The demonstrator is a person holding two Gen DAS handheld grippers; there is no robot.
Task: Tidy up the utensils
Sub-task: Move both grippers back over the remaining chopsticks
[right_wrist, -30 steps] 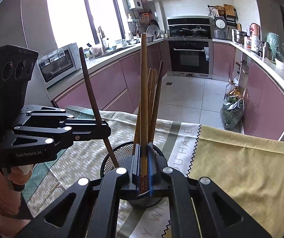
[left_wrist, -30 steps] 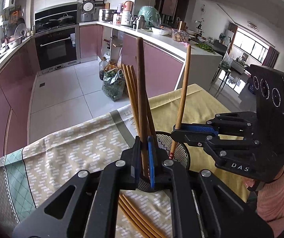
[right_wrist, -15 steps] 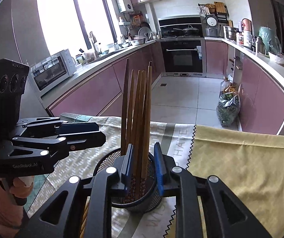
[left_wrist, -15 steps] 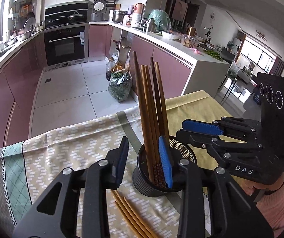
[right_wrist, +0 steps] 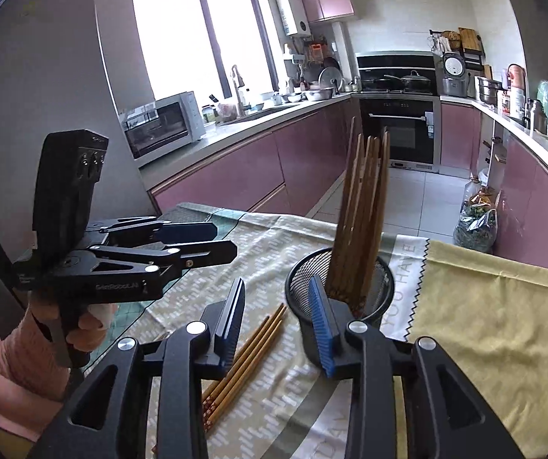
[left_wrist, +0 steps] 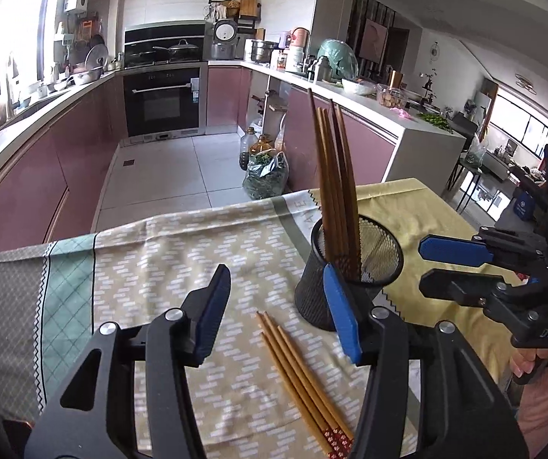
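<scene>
**A:** Chopsticks first: where do they stand?

**B:** A bunch of dark chopsticks stands upright in the black mesh holder, which sits on the table near the seam between the patterned cloth and the yellow cloth. A handful of lighter loose chopsticks lies flat on the patterned cloth just beside the holder's base, toward the near edge of the table.

**A:** And the claws?

**B:** Both have just been opening. The left gripper has its jaws apart with nothing between them, above the loose ones. The right gripper also has its jaws apart and empty, close by the holder.

**A:** So which step is this?

**B:** I'd judge it the gap after a drop into the holder. Next comes picking up from the flat pile.

**A:** What does that call for?

**B:** Coming down low with one finger on each side of a stick, closing near its upper end, then tipping it upright over the rim.

**A:** Room to move?

**B:** The patterned cloth toward the table's left edge is bare. The tight spot is the holder itself: a nudge could tip it, and the two grippers work near each other there.
</scene>
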